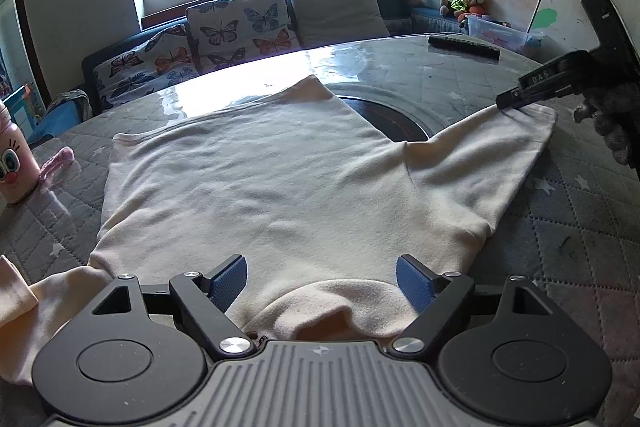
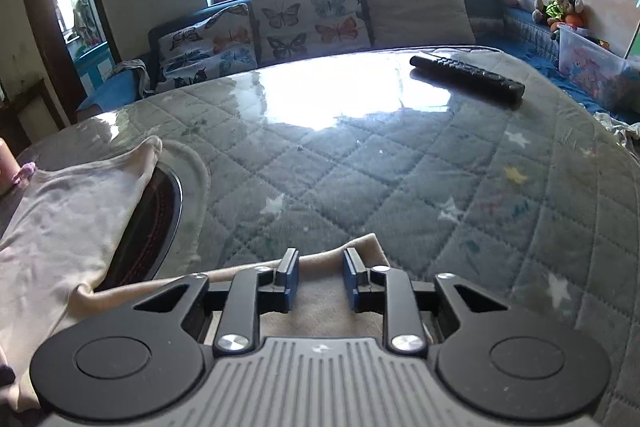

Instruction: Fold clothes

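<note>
A cream T-shirt [image 1: 256,183] lies flat on the glass-topped quilted table [image 1: 580,227], hem toward the far side. My left gripper [image 1: 320,283] is open wide over the collar [image 1: 320,307] at the near edge. My right gripper [image 2: 318,275] is open, jaws a small gap apart, over the cuff of the shirt's right sleeve [image 2: 320,303]. In the left wrist view the right gripper [image 1: 508,101] shows at the tip of that sleeve [image 1: 480,155]. The shirt body [image 2: 72,211] shows at left in the right wrist view.
A black remote [image 2: 468,77] lies at the table's far right. A dark round inset [image 1: 392,119] sits in the table's middle, partly under the shirt. A pink cartoon bottle [image 1: 14,159] stands at the left edge. A sofa with butterfly cushions [image 1: 240,27] runs behind.
</note>
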A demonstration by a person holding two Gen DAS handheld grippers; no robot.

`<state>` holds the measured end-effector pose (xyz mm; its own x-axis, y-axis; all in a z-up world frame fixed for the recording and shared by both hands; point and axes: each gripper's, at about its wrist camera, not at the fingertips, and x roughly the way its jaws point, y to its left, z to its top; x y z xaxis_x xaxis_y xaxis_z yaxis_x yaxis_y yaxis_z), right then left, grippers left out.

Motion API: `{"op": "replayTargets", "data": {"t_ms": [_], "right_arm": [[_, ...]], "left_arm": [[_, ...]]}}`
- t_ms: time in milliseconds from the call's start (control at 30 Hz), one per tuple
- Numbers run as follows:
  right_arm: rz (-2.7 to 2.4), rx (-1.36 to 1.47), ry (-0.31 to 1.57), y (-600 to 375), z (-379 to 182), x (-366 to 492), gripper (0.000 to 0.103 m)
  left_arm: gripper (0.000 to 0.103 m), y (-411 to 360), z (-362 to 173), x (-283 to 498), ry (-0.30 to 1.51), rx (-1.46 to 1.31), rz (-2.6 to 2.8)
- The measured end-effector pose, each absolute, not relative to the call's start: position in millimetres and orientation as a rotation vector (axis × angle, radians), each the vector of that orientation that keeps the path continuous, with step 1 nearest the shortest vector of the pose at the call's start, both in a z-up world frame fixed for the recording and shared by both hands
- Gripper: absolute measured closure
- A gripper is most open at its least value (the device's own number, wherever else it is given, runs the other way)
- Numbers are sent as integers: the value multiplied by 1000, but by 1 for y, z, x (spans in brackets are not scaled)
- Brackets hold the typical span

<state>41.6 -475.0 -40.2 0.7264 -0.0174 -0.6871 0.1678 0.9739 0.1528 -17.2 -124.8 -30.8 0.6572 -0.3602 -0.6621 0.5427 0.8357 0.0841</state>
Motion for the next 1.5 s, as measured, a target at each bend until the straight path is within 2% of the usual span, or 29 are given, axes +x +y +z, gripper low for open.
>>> {"op": "replayTargets", "data": {"t_ms": [133,333,433,667,800,933,1033,1500], "right_arm": [[-105,185,732,-470,-33,39,67],[-41,149,731,-450,-31,21,62],[-18,94,745,-438,-36,14,53],[-4,20,737,-419,-33,5,51],[55,0,729,-402,-31,0,40],[58,-27,742,-397,-36,-3,38],[26,-8,730,-407,-34,-6,32],[-234,216,722,-490,-43,-14,32]], "left_arm": [[19,-123,-26,-18,668,280,-515],[18,-116,-20,-15,654,270,-492],[18,-112,-22,-14,662,268,-480],[17,-106,-24,-16,669,259,-467],[17,-106,-25,-17,672,252,-468],[16,-103,-24,-18,672,251,-463],[16,-100,-25,-16,675,246,-451],[16,-100,-26,-15,678,243,-448]]}}
